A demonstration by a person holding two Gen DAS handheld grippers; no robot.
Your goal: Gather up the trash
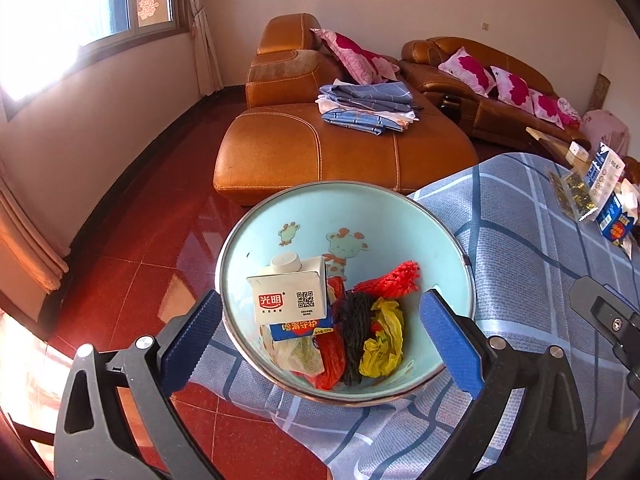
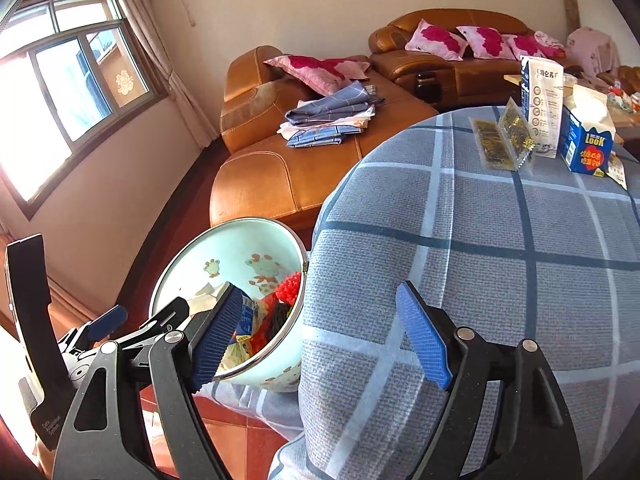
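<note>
two grippers, both jaws wide, holding nothing. left gripper [image 1: 320, 344] hovers over the basin [image 1: 400, 200] at the table's [image 2: 480, 240] left edge, likely as a catch bin; cartons [image 2: 586, 142] and wrappers [image 2: 502, 140] wait at the far right edge, ahead of right gripper [image 2: 320, 336].

Glossy enamel-looking basin [image 1: 400, 216] with a metal rim, woven matt checked cloth [image 2: 500, 280], shiny red floor tiles [image 1: 132, 264], possibly leather sofa [image 1: 304, 148].

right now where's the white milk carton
In the left wrist view the white milk carton lies inside the light blue basin, on its left side, on top of a blue box and beside the red net.
</note>
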